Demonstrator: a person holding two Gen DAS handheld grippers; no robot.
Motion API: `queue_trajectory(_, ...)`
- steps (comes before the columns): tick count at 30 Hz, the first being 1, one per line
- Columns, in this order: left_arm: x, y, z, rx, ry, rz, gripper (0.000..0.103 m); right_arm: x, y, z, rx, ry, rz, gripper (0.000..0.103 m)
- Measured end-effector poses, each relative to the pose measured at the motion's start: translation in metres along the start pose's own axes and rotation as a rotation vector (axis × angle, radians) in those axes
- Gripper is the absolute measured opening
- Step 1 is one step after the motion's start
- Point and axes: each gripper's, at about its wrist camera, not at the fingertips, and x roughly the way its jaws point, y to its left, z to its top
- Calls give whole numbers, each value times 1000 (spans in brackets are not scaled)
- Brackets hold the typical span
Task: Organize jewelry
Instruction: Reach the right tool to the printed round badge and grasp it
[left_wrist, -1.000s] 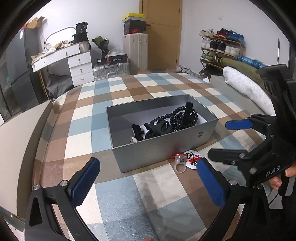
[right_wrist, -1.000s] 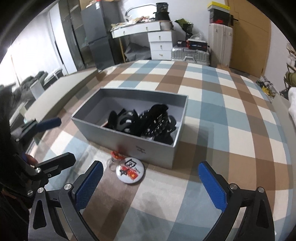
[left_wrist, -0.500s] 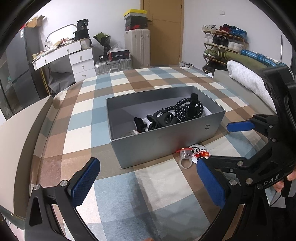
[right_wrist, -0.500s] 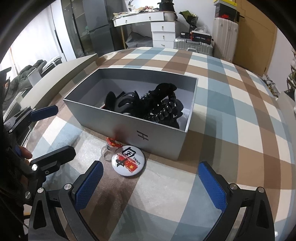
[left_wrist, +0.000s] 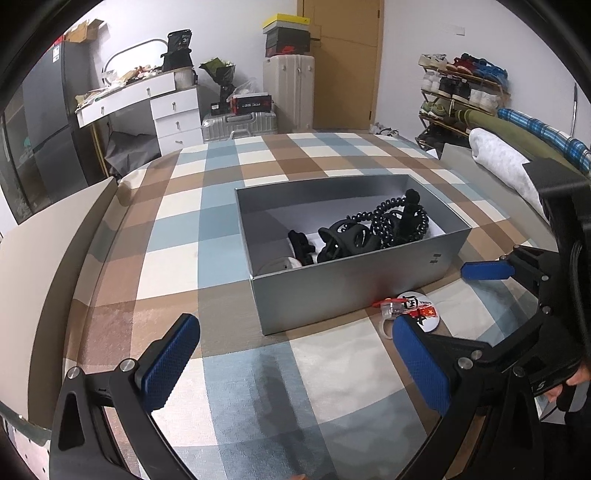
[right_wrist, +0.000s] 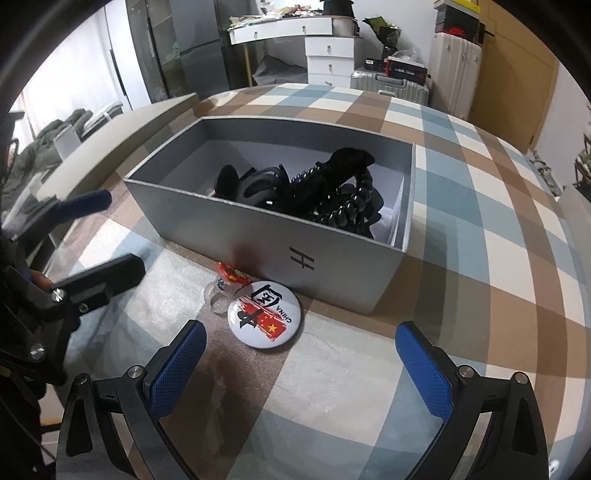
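Right wrist view: both tongs (right_wrist: 301, 363) gape empty, now closer to the badge (right_wrist: 264, 314).

White walls are seen. A checked blanket (left_wrist: 177, 229) in brown, blue and cream is spread in front. Behind it a white dresser (left_wrist: 162, 107), a silver suitcase (left_wrist: 240, 123) and a wooden door (left_wrist: 347, 62) are placed. A shoe rack (left_wrist: 458, 92) is set to the right.
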Motion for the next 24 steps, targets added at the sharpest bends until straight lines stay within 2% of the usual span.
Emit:
queue_trajectory(12, 2, 2, 0, -9, 11, 9, 102, 9, -2, 2, 44, 14, -89, 103)
queue_trajectory(18, 3, 3, 0, -7, 13, 9, 102, 7, -16, 1, 72, 21, -97, 103)
queue_trajectory(24, 3, 3, 0, -6, 11, 8, 102, 8, -11, 1, 47, 20, -99, 103)
